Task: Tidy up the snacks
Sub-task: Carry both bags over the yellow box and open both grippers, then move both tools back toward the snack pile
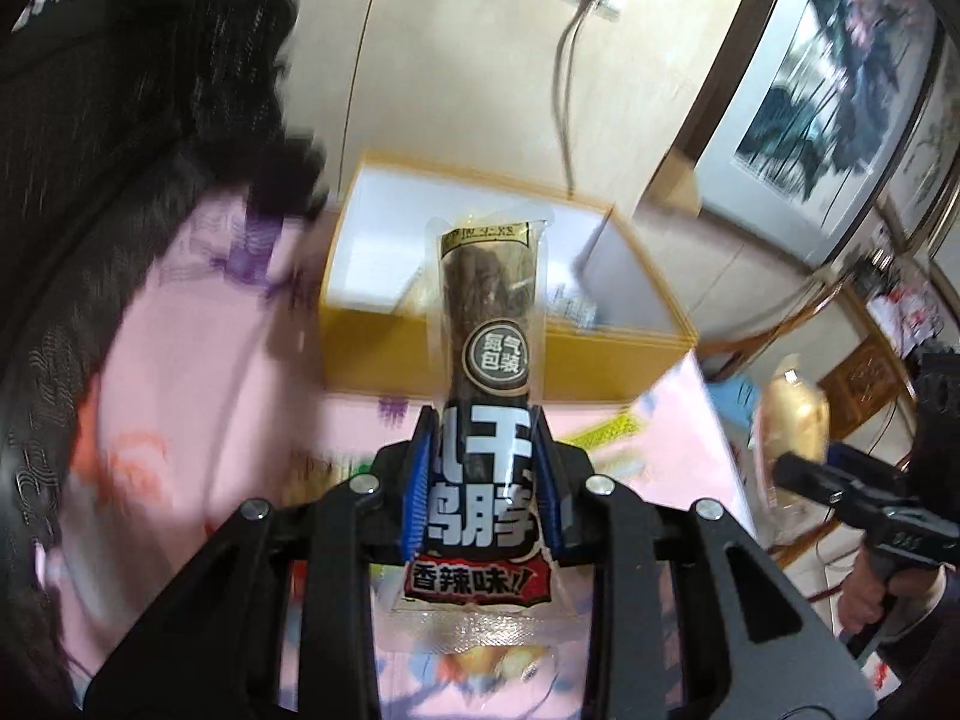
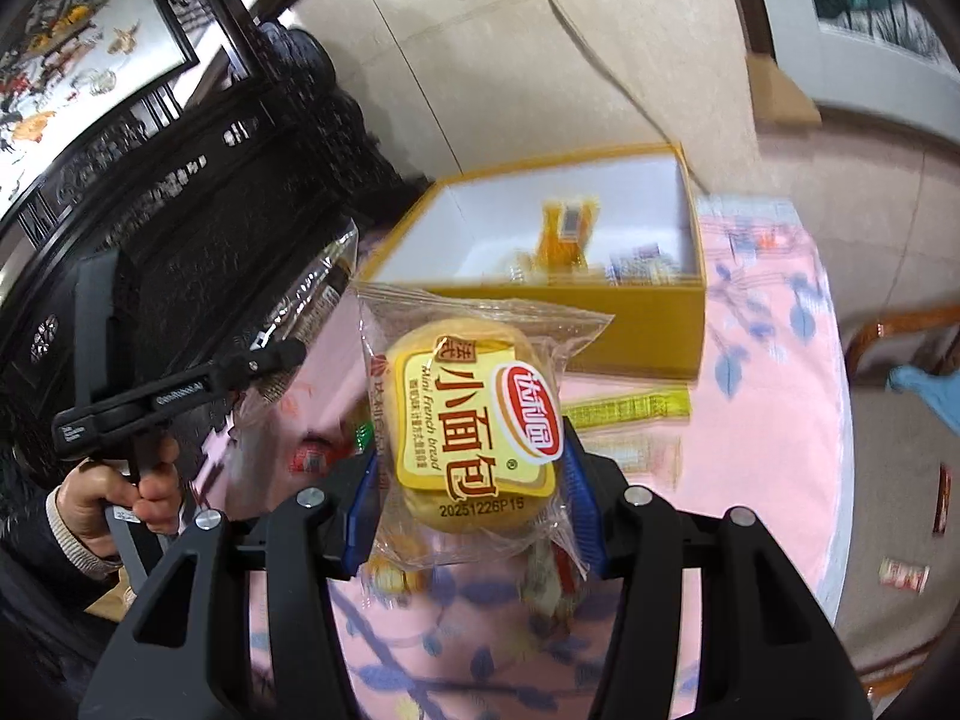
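My left gripper (image 1: pixel 483 468) is shut on a long dark snack packet (image 1: pixel 486 360) with white lettering and a red band, held above the pink tablecloth and pointing at the yellow box (image 1: pixel 504 363). My right gripper (image 2: pixel 471 480) is shut on a small French bread in clear wrap (image 2: pixel 474 420), also lifted over the cloth. The yellow box (image 2: pixel 636 324) with white inside stands at the table's far edge and holds an orange packet (image 2: pixel 567 234) and other small snacks. Each gripper shows at the edge of the other's view, the right gripper (image 1: pixel 798 471) with its bread and the left gripper (image 2: pixel 282 354) with its packet.
Loose snacks lie on the pink flowered tablecloth (image 2: pixel 762 420), among them a yellow strip packet (image 2: pixel 630 405) and small red packets (image 2: pixel 903 576). A dark carved cabinet (image 2: pixel 198 192) stands left, a tiled wall with a socket and cable (image 2: pixel 576 24) behind. A person's hand (image 2: pixel 120 498) grips the left handle.
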`<state>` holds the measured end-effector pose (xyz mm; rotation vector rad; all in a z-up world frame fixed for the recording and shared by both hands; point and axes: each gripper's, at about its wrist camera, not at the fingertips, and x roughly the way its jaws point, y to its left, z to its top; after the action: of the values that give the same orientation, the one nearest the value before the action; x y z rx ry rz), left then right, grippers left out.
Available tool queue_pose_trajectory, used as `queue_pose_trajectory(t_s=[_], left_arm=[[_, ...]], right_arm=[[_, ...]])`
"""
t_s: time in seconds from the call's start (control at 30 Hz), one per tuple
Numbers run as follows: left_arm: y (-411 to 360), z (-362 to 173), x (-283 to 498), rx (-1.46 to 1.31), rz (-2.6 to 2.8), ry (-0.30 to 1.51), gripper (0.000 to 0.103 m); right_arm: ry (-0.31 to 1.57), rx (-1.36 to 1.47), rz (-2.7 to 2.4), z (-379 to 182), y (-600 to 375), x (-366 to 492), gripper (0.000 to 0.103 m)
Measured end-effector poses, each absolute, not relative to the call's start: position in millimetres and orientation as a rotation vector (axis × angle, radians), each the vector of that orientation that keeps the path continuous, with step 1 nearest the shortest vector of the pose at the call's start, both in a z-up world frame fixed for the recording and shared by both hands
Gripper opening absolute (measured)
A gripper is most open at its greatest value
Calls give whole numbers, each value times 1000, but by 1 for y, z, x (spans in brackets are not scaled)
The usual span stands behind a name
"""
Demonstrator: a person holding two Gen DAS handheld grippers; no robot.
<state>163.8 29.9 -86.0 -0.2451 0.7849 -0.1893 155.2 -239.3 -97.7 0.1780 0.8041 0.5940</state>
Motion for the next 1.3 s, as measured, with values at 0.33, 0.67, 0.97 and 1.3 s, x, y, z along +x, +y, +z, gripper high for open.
queue_pose_trajectory(t_s=[0.33, 0.67, 0.97, 1.3], left_arm=[[1, -22, 244, -183, -232, 618, 30], [1, 5, 283, -140, -97, 537, 99], [26, -13, 222, -197, -80, 575, 101], [40, -96, 136, -231, -50, 826, 101]], right_arm=[[618, 168, 523, -41, -230, 240, 53], [585, 149, 453, -23, -221, 280, 77], [663, 87, 382, -65, -241, 220, 95], [960, 114, 286, -167, -257, 143, 94]])
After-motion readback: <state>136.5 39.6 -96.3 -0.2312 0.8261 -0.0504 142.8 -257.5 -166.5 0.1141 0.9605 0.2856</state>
